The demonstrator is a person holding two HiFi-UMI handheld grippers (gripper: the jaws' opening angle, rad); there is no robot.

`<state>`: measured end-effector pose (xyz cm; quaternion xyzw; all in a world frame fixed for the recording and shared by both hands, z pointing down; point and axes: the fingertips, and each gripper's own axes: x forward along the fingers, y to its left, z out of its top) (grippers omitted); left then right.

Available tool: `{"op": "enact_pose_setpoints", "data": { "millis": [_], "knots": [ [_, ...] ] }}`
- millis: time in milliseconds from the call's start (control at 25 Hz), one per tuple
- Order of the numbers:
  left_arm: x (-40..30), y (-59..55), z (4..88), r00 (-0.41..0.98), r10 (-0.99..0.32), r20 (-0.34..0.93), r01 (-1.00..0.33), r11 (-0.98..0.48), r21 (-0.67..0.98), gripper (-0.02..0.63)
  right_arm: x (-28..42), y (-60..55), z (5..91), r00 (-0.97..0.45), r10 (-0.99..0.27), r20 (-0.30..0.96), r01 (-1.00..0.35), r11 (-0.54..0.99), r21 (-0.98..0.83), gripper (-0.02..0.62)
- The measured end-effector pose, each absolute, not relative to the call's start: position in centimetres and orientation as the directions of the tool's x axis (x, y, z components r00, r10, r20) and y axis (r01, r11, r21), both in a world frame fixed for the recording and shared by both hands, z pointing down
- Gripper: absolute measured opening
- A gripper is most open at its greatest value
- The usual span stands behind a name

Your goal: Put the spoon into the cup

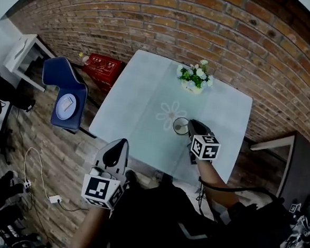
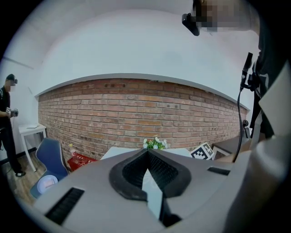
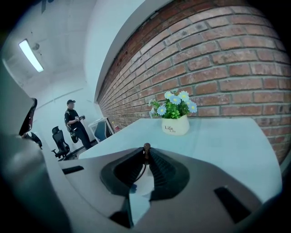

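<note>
A glass cup (image 1: 179, 125) stands on the pale blue table (image 1: 141, 93), beside a printed flower. My right gripper (image 1: 191, 124) reaches in from the near side, with its tips at the cup's right rim. In the right gripper view, that gripper (image 3: 146, 154) is shut on the thin spoon (image 3: 146, 147), whose brown knob end sticks up between the tips. The cup is hidden below the jaws there. My left gripper (image 1: 118, 143) hangs off the table's near left edge. Its jaws (image 2: 148, 154) meet at the tips with nothing between them.
A white pot of flowers (image 1: 194, 79) stands at the table's far side, near the brick wall. A blue chair (image 1: 67, 93), a red box (image 1: 102, 67) and a white side table (image 1: 23, 53) are to the left. A person (image 3: 75, 123) stands far off.
</note>
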<state>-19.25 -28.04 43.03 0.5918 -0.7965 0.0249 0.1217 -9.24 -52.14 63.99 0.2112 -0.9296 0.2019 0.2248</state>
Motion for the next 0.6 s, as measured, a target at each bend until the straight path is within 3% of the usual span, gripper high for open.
{"op": "enact_pose_setpoints", "data": {
  "millis": [120, 200, 600],
  "knots": [
    [-19.3, -27.8, 43.1, -0.265, -0.938, 0.225, -0.949, 0.294, 0.11, 0.008, -9.4, -52.1, 64.0, -0.802, -0.308, 0.512, -0.486, 0.835, -0.259, 0.061],
    [-19.3, -27.8, 43.0, -0.254, -0.943, 0.216, -0.953, 0.282, 0.109, 0.008, -9.4, -52.1, 63.7, -0.803, -0.312, 0.508, -0.484, 0.838, -0.25, 0.133],
    [-19.5, -29.1, 42.5, -0.12, -0.978, 0.173, -0.981, 0.144, 0.132, 0.008, -7.2, -52.1, 57.4, -0.791, -0.439, 0.425, -0.55, 0.815, -0.182, 0.149]
  ]
}}
